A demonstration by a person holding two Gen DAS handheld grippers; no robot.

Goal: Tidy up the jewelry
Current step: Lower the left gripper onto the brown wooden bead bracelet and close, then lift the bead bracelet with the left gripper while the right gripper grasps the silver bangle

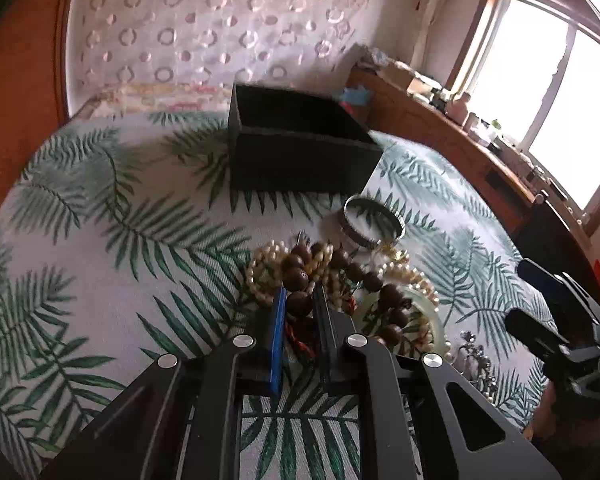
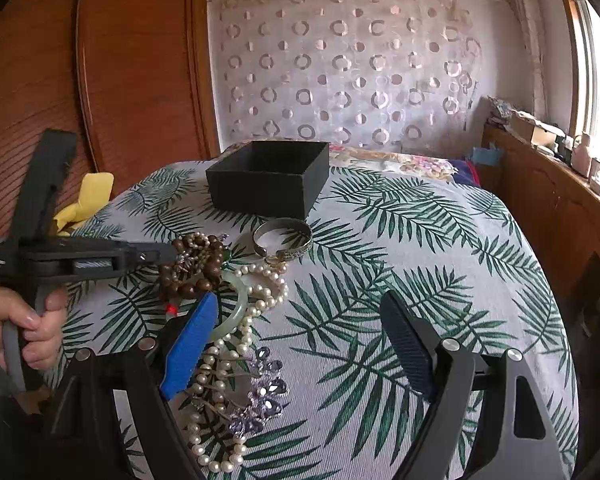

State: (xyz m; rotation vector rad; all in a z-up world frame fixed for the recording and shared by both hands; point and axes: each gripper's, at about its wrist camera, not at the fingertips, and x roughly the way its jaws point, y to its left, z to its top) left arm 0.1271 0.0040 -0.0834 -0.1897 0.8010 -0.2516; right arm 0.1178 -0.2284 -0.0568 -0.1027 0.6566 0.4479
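With my left gripper (image 1: 299, 300) pinched on the brown bead bracelet (image 1: 300, 280) mid-pile at lower centre and the right gripper (image 2: 300, 340) spread idle, lifting may drag the tangled pearl strand (image 2: 256, 312) short of the black box (image 1: 296, 148), upper centre.

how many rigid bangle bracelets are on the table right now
2: a silver bangle lying in front of the black box, and a pale green jade bangle in the pile, partly under the beads. More could be hidden beneath.

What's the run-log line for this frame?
left gripper: shut on brown bead bracelet | right gripper: open, empty | black box: empty
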